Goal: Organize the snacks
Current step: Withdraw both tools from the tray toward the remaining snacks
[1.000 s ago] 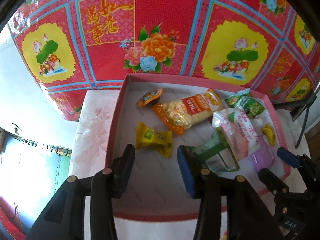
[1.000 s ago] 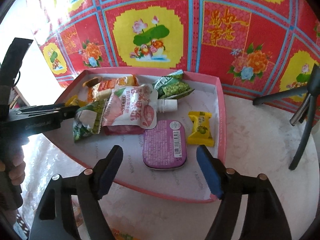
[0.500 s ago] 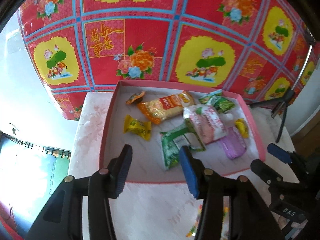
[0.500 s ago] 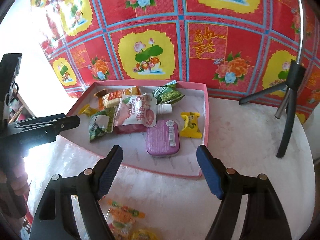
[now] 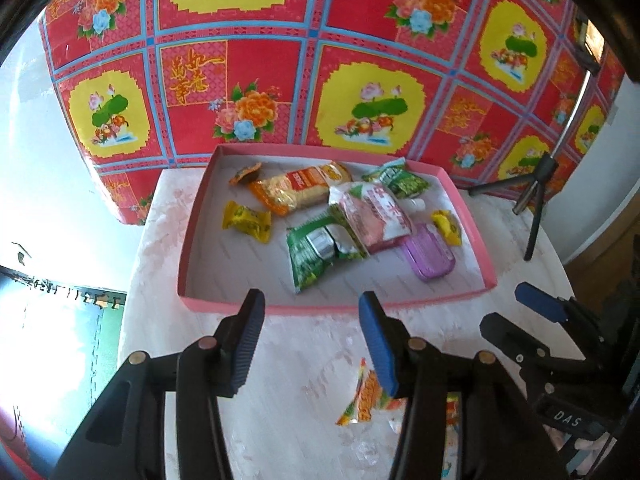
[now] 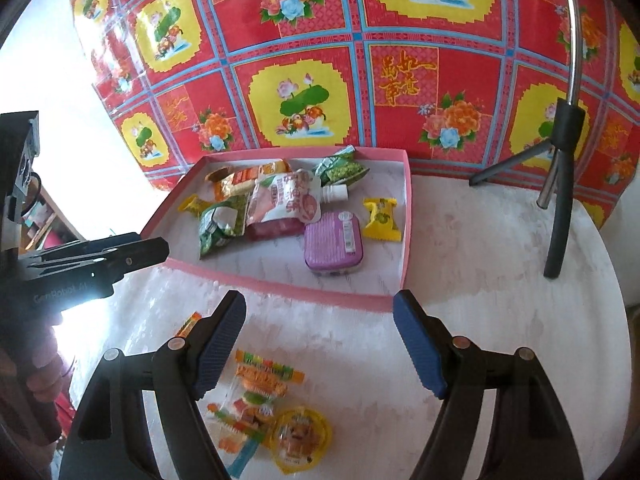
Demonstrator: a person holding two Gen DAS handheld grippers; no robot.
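Red floral cloth bkgd, white marble table [image 6: 500, 264], pink tray [image 5: 332, 309] w/ snacks inside, loose snack packets [image 6: 260, 392] on table nr right gripper [image 6: 319, 346], left gripper [image 5: 311, 338], both jaws apart & empty.

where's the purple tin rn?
In the pink tray, right side near its front wall: the purple tin lies flat beside a yellow candy, its far edge tucked under the pink spouted pouch.
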